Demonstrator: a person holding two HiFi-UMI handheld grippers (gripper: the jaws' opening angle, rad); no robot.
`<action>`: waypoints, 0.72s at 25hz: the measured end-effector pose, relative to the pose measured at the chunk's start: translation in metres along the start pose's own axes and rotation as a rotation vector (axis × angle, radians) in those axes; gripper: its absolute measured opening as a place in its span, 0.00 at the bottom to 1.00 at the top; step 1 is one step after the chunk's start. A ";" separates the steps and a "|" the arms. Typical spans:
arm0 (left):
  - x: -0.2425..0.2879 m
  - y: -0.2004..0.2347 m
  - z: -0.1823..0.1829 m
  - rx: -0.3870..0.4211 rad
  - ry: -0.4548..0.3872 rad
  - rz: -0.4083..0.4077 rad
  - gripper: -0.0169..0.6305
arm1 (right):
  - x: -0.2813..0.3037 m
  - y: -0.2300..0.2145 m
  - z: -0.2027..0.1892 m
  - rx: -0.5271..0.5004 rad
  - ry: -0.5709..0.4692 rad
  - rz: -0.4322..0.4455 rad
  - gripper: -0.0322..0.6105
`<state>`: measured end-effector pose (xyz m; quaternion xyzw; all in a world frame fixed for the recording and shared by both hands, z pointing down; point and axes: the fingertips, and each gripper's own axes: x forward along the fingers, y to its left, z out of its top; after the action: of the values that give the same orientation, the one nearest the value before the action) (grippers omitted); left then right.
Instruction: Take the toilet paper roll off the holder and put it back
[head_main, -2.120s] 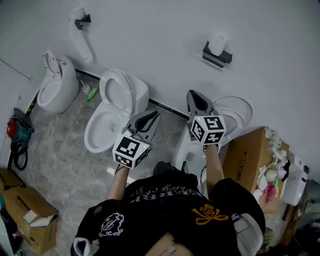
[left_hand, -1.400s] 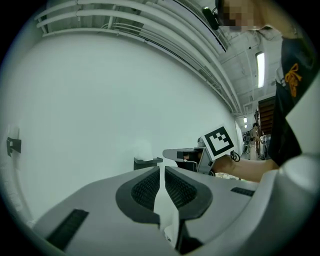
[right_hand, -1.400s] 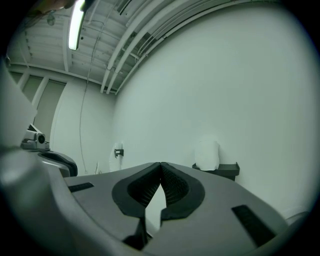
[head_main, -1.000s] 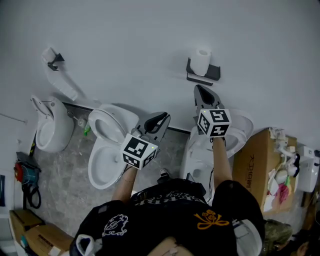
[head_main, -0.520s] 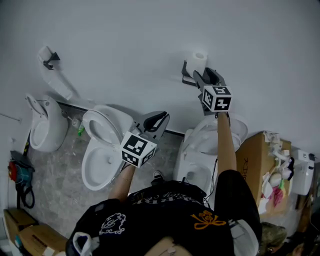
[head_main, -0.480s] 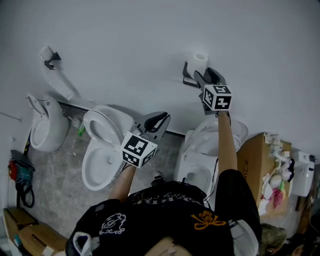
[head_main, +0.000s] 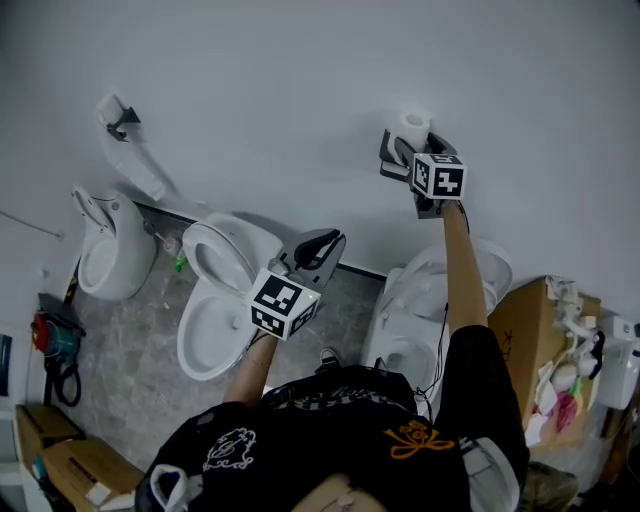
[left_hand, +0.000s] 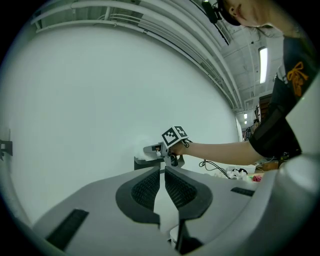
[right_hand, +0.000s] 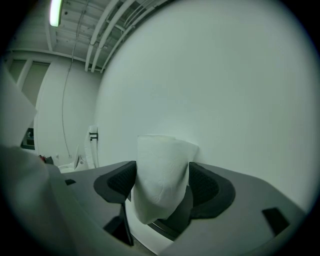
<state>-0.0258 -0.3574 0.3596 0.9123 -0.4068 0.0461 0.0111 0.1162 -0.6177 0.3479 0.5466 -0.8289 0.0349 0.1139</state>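
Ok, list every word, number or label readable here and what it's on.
None can be read.
Lettering on the black shirt: too blurred to read.
Cubes on the left gripper and right gripper: square markers only, no words.
Print on the cardboard box: none legible.

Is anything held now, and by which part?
Nothing. The right tool, jaws just opened, flanks the toilet paper roll; the left tool is shut, empty.

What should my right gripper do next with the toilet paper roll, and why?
Probably close the right gripper on the toilet paper roll. Its fingers have just been opening and now stand wide on either side of the roll, which stands on the wall holder, so it looks lined up but not gripped. The left gripper is shut and off to the side.
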 end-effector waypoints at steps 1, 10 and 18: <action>0.003 0.000 -0.001 0.001 0.003 0.001 0.09 | 0.001 -0.001 -0.001 -0.008 0.002 -0.007 0.56; 0.024 0.000 -0.004 0.024 0.017 0.009 0.09 | -0.004 0.003 0.003 -0.084 -0.027 0.003 0.50; 0.024 0.003 -0.008 0.022 0.027 -0.001 0.09 | -0.034 0.005 0.016 -0.110 -0.105 0.001 0.49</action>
<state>-0.0125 -0.3763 0.3700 0.9118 -0.4058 0.0629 0.0067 0.1216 -0.5879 0.3245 0.5400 -0.8347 -0.0394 0.1002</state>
